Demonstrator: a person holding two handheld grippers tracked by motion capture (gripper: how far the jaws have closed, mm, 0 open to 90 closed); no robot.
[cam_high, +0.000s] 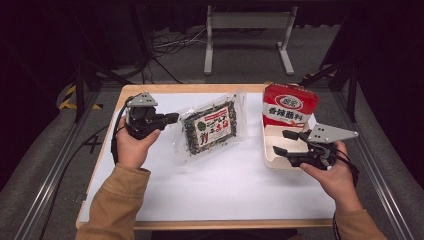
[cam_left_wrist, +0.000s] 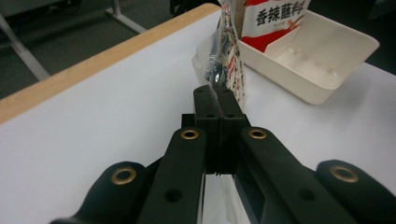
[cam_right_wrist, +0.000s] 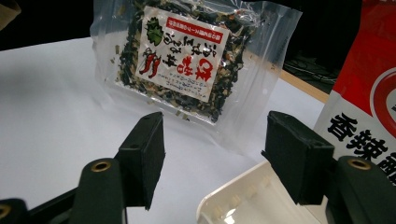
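Observation:
A clear bag of dark dried flakes with a white and red label (cam_high: 212, 127) lies in the middle of the white table top, its left edge raised. My left gripper (cam_high: 174, 118) is shut on that edge; in the left gripper view the jaws (cam_left_wrist: 218, 91) meet on the plastic of the bag (cam_left_wrist: 225, 58), seen edge-on. My right gripper (cam_high: 286, 142) stands open over the near left part of a white tray (cam_high: 270, 159), nothing between its fingers. In the right gripper view the open gripper (cam_right_wrist: 219, 156) faces the bag (cam_right_wrist: 182, 51).
A red and white packet (cam_high: 290, 104) stands upright in the far end of the tray, also seen as the packet (cam_left_wrist: 275, 18) and packet (cam_right_wrist: 369, 102). The tray's rim (cam_right_wrist: 233, 200) lies just under my right gripper. The tray (cam_left_wrist: 336, 79) sits near the table's right edge. White table (cam_high: 225, 190) spreads in front.

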